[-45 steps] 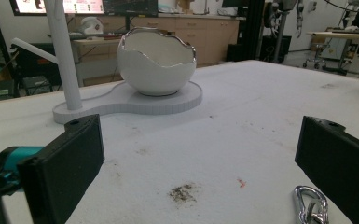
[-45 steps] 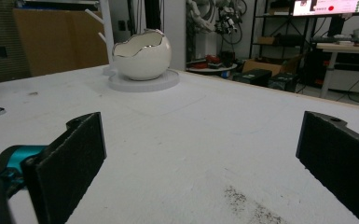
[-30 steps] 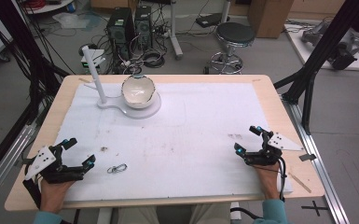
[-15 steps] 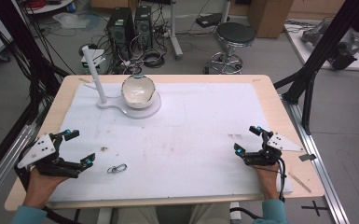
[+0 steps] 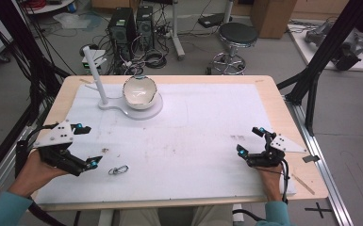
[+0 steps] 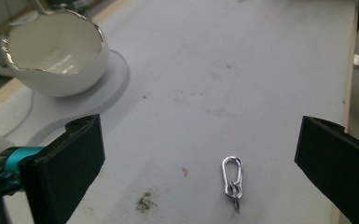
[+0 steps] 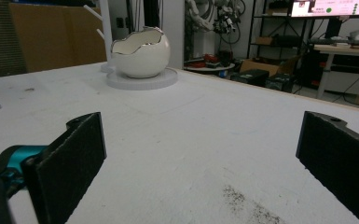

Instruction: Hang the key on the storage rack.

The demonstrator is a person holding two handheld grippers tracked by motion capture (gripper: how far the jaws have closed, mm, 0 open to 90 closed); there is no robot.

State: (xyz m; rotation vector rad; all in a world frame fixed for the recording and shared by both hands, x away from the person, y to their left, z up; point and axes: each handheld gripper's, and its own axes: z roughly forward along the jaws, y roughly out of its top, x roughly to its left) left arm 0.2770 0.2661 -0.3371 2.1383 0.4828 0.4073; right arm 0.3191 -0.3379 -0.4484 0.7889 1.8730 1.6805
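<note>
At the lower left of the high view, over the white-covered table [image 5: 193, 136], my left gripper [image 5: 86, 146] hangs with its jaws spread wide, angled toward a small metal clip [image 5: 118, 170] that lies flat on the mat just beside it. Nothing is gripped yet: in the left gripper view the clip [image 6: 232, 181] sits bare between the two black jaws, nearer the right one, untouched. I judge the pick-up not begun, and the carrying, probably to the egg-shaped white bowl [image 5: 140, 92] on its round stand at the upper left, all left to do.

My right gripper [image 5: 251, 141] rests at the lower right, jaws likewise apart and empty, well clear of everything.

Room is generous. The mat between clip and bowl is bare save for faint smudges. The clip lies near the table's front edge, so a careless nudge could send it toward me. A white peg post [image 5: 94, 75] stands just beside the bowl.
</note>
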